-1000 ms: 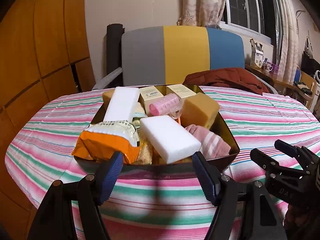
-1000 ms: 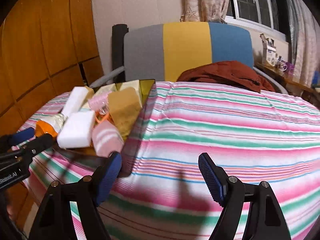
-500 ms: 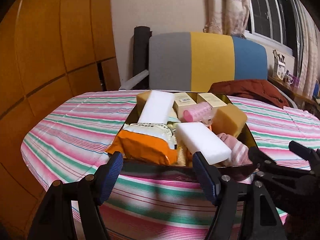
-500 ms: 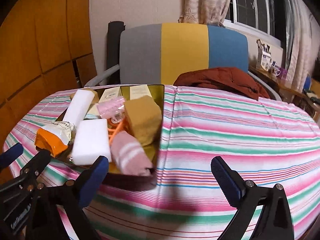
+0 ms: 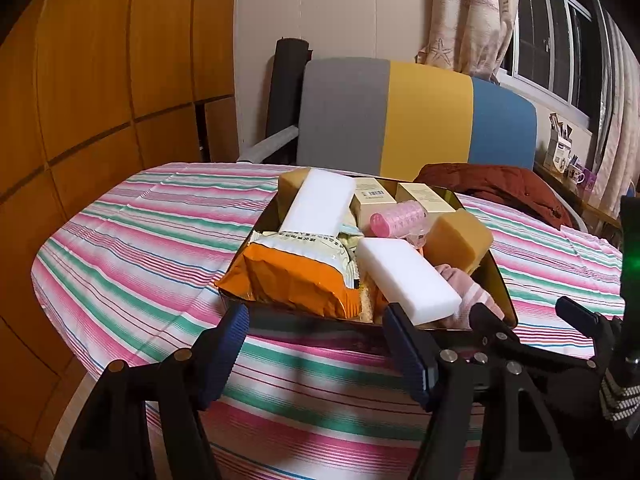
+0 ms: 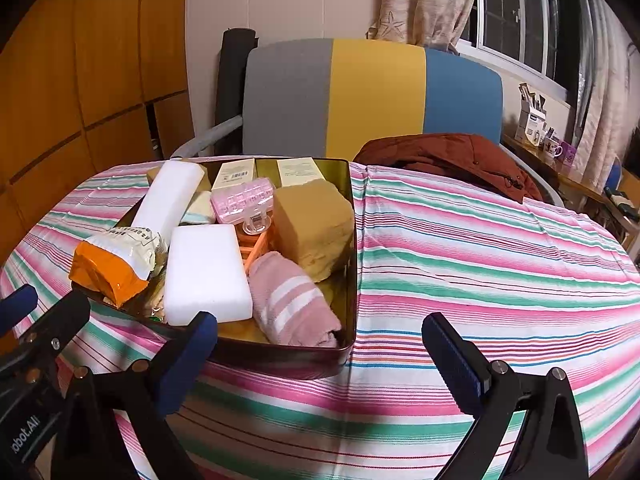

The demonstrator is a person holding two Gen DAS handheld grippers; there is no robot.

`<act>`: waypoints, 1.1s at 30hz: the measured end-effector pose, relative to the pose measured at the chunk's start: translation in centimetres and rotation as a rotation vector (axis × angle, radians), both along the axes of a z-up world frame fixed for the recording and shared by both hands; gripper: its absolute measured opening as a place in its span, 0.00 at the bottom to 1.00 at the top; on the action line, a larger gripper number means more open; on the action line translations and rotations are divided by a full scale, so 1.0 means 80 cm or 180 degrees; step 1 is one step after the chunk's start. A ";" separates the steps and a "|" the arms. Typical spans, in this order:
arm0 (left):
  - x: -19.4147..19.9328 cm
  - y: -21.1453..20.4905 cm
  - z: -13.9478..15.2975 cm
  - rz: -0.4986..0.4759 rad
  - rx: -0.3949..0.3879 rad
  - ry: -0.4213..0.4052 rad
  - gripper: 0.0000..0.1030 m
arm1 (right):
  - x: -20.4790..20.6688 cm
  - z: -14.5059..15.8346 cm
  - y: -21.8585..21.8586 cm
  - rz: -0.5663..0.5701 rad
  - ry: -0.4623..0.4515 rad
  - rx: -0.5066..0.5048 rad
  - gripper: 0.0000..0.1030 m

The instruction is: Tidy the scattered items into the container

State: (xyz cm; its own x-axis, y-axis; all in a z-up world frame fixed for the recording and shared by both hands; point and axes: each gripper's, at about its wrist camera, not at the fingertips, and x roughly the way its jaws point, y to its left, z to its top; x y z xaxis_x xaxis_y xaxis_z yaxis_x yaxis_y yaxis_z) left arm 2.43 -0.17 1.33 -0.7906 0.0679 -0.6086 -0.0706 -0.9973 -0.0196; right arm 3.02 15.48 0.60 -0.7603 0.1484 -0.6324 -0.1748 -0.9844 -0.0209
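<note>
Striped cloth covers the surface [image 6: 480,248], where the light, rigid tin container [image 6: 352,240], already heaped with soft sponges, sits before both empty hand-held grippers, left [image 5: 316,344] closing, right [image 6: 320,344] spread wide; grip its rim.

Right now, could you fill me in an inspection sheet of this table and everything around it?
Surface: striped pink, green and white tablecloth; no loose items seen on it.
Job's things: dark metal tray piled with two white foam blocks, orange snack packet, tan sponge, pink curler, rolled pink striped towel, two cream boxes.
Clutter: rust jacket beyond the table.
Grippers: left gripper closing, empty; right gripper open, empty.
Cables: nothing seen.
Surroundings: grey-yellow-blue chair, wooden panelling, curtained window.
</note>
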 end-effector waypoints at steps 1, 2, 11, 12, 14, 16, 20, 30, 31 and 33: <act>0.000 0.001 -0.001 0.0003 -0.0015 0.0000 0.69 | -0.001 0.000 0.000 -0.0001 0.0001 0.0000 1.00; 0.001 0.001 -0.001 0.0004 -0.0026 0.0000 0.69 | -0.002 0.000 0.000 -0.0003 0.0001 -0.0005 1.00; 0.001 -0.001 -0.005 -0.0004 -0.0011 -0.0014 0.67 | -0.006 -0.003 -0.005 -0.0005 0.0003 0.0027 1.00; 0.001 -0.001 -0.005 -0.0004 -0.0015 -0.0016 0.67 | -0.006 -0.003 -0.005 -0.0004 0.0001 0.0031 1.00; 0.001 0.000 -0.006 -0.0005 -0.0026 -0.0016 0.67 | -0.006 -0.005 -0.005 -0.0006 -0.0005 0.0022 1.00; 0.001 0.000 -0.007 -0.0015 -0.0021 -0.0024 0.67 | -0.006 -0.005 -0.005 -0.0014 -0.0002 0.0034 1.00; 0.001 -0.001 -0.007 -0.0022 -0.0006 -0.0036 0.67 | -0.005 -0.006 -0.005 -0.0016 -0.0004 0.0040 1.00; 0.000 -0.004 -0.008 -0.0047 0.0003 -0.0020 0.55 | -0.003 -0.003 -0.008 0.0009 0.0006 0.0066 1.00; 0.001 -0.004 -0.008 -0.0046 0.0002 -0.0017 0.55 | -0.003 -0.003 -0.009 0.0014 0.0008 0.0071 1.00; 0.001 -0.005 -0.007 -0.0038 0.0019 -0.0015 0.55 | -0.002 -0.003 -0.010 0.0015 0.0010 0.0081 1.00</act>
